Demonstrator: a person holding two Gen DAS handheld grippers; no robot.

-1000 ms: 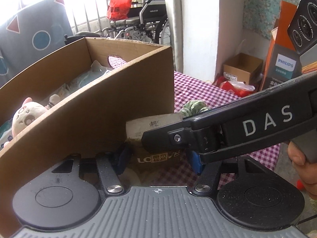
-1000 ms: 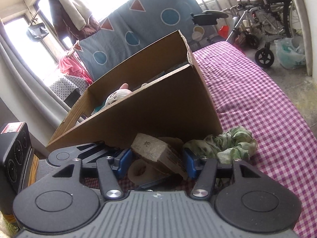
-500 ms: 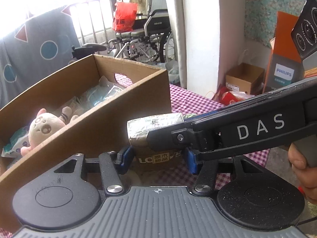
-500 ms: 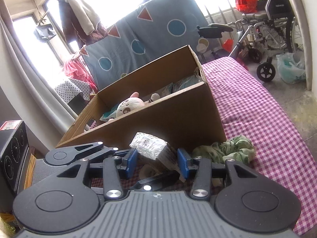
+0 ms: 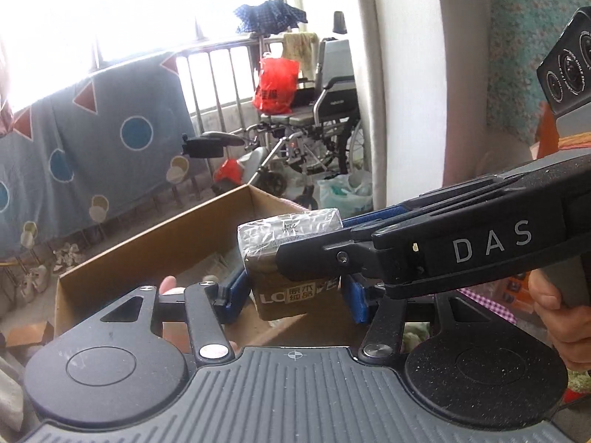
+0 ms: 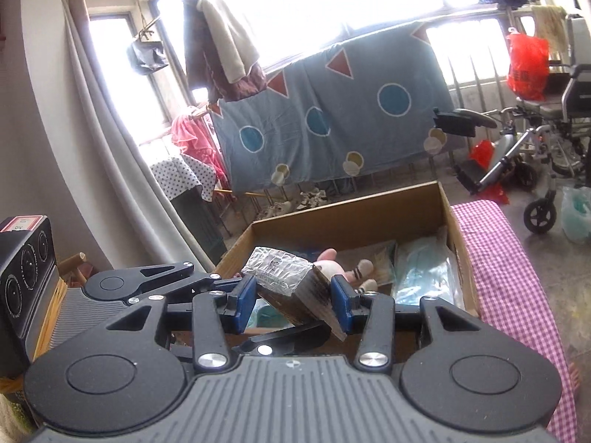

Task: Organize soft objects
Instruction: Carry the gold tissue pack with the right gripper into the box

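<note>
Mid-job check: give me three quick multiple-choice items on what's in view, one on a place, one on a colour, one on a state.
1. Where is the plush toy?
A. on the windowsill
B. on the floor
C. inside the cardboard box

2. What colour is the tablecloth?
A. pink-and-white check
B. plain green
C. black

3. What is the right gripper doing?
A. wide open and empty
B. shut on the tissue pack
C. shut on the plush toy

Answers:
1. C: the toy lies within the box walls, beside plastic-wrapped packets.
2. A: the checked cloth shows to the right of the box.
3. B: both blue pads press the pack's sides, and it hangs clear above the box.
</note>
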